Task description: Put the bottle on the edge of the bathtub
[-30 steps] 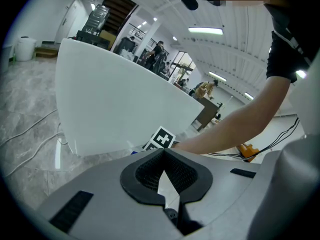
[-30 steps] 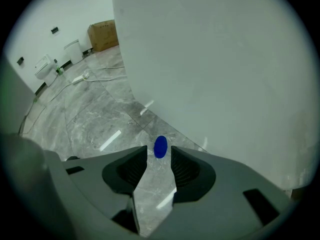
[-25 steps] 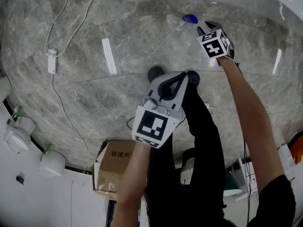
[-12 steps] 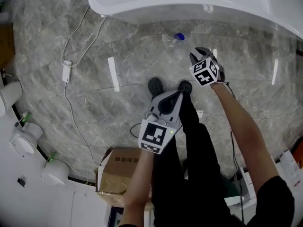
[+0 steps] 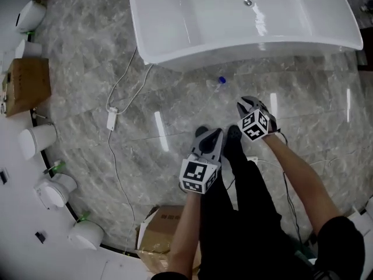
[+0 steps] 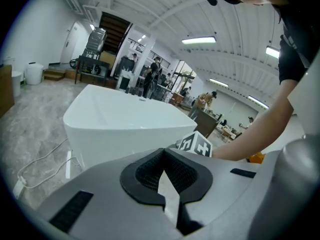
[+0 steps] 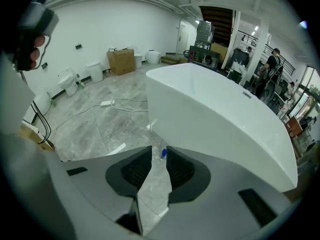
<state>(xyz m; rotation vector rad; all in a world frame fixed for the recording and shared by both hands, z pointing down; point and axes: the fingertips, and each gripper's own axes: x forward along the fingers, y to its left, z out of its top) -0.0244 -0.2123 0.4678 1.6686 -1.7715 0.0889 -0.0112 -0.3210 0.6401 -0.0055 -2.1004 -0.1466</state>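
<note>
A small clear bottle with a blue cap [image 5: 220,81] lies on the grey marble floor just in front of the white bathtub [image 5: 245,42]. My right gripper [image 5: 246,102] hovers a little to the right of it and nearer me. Its jaws are closing with nothing between them. In the right gripper view the bottle [image 7: 163,154] shows on the floor beyond the gap of the right gripper [image 7: 159,149], below the tub's side [image 7: 225,119]. My left gripper [image 5: 211,136] hangs over my shoes. In the left gripper view the left gripper [image 6: 162,151] is shut and empty, facing the tub [image 6: 125,119].
A white cable with a power strip [image 5: 111,118] runs over the floor left of the tub. Cardboard boxes [image 5: 26,83] [image 5: 163,232] and white fixtures [image 5: 35,142] line the left wall. My legs and shoes [image 5: 233,132] stand below the bottle.
The head view has pulled back and the whole bathtub now shows. Both grippers look smaller and nearer my feet. The right gripper is farther from the bottle, which still lies on the floor.
</note>
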